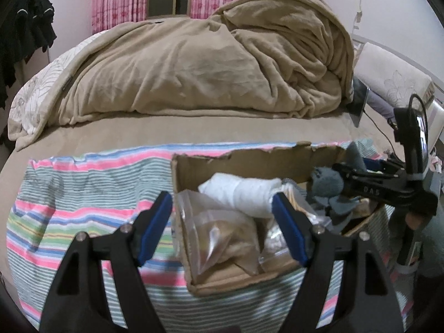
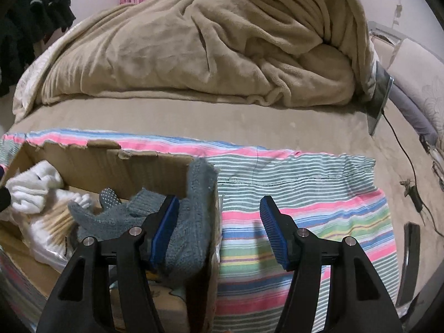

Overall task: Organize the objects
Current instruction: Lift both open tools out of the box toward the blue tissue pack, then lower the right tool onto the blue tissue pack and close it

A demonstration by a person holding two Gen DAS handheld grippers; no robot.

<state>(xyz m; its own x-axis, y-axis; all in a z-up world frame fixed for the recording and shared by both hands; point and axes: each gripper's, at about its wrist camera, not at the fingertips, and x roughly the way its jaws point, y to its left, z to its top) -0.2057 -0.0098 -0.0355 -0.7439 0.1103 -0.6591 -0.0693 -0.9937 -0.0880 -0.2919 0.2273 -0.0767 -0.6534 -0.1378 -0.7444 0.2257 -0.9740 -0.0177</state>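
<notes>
Grey sock (image 2: 191, 222) draped over box (image 2: 144, 161) wall, against right gripper (image 2: 219, 233) inner finger; both grippers' jaws spread, left gripper (image 1: 222, 233) empty

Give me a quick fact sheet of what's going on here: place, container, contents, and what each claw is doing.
Place: bed with tan blanket and striped cloth
Container: torn cardboard box
Contents: white sock, grey gloves, plastic bags, cotton swabs
Left gripper: open over the box
Right gripper: open, astride the box's right wall
</notes>
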